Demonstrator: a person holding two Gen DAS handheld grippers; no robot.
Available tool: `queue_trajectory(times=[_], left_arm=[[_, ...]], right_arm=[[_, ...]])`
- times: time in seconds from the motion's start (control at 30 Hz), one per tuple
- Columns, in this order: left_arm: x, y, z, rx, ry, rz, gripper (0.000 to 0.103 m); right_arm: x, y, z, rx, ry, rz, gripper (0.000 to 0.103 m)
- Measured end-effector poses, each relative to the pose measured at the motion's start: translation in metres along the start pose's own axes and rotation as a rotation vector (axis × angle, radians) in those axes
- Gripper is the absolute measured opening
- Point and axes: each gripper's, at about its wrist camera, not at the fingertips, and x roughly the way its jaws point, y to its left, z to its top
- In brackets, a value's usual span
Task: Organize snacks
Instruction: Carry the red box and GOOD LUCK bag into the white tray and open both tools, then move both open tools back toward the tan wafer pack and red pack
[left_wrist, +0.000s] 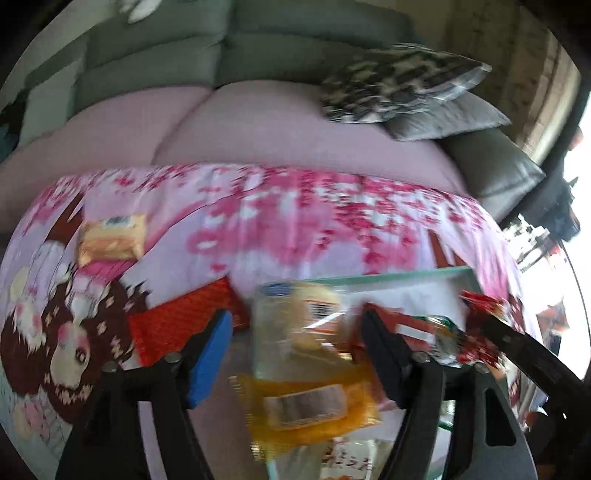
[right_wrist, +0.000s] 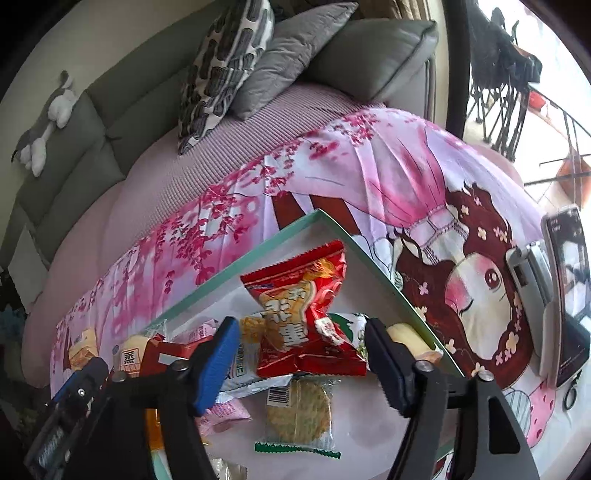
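Sofa setting: pink seat cushion, grey backrest, printed cherry-blossom cloth (right_wrist: 332, 173) spread over the seat as work surface. Snacks collected in a shallow green-rimmed box (right_wrist: 373, 254) resting on the cloth.

Tool state:
- Right tool (right_wrist: 301, 360): released, jaws spread wide, nothing between the pads. Poised just above a red rice-cracker packet (right_wrist: 306, 295) lying in the box on top of other packets; a clear-wrapped round cracker (right_wrist: 297, 413) lies below it.
- Left tool (left_wrist: 297, 343): jaws spread; a clear-wrapped yellow pastry packet (left_wrist: 295, 317) sits in the gap above an orange packet (left_wrist: 314, 406). Pad contact not evident; heavy blur prevents a firm reading.

Remaining items: a gold packet (left_wrist: 110, 240) and a red-orange packet (left_wrist: 177, 321) lie on the cloth outside the box.

Risks:
- Tool collision: both tools crowded over the same box, the right tool visible at the edge of the left view.
- Slippery foil and piled packets: likely slide or spill over the low rim if nudged.
- Soft seat: possible tipping of the box under downward pressure.

View differences:
- Right view only: a phone on a stand (right_wrist: 561, 295), a plush toy (right_wrist: 48, 122) on the backrest, sharp detail of box contents.
- Left view only: the gold packet's position in full, well apart from the box.
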Motion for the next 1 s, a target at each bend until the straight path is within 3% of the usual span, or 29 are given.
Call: queue_trajectory(times=[0.1,0.2,0.3,0.43,0.67,0.8,1.0], left_arm=[[0.008,0.019,-0.001,-0.064,0.024,0.059,0.083],[0.014,0.034,-0.003,-0.126,0.040,0.059,0.084],[0.016,0.045,-0.004,-0.174,0.037,0.056,0.094],[0.013,0.048,-0.006,-0.164,0.023,0.104,0.098],[0.012,0.062,-0.002,-0.202,0.018,0.117,0.098],[0.010,0.081,0.000,-0.251,0.021,0.127,0.098],[0.000,0.123,0.003,-0.338,-0.008,0.202,0.098]], right_arm=[[-0.003,0.006,-0.001,-0.017,-0.017,0.007,0.093],[-0.005,0.009,-0.001,-0.029,-0.031,0.010,0.100],[-0.006,0.012,0.000,-0.034,-0.042,0.016,0.103],[-0.009,0.014,-0.001,-0.048,-0.056,0.015,0.103],[-0.017,0.027,-0.002,-0.067,-0.075,0.037,0.103],[-0.019,0.048,-0.007,-0.107,-0.068,0.091,0.103],[-0.020,0.093,-0.023,-0.199,-0.040,0.178,0.103]])
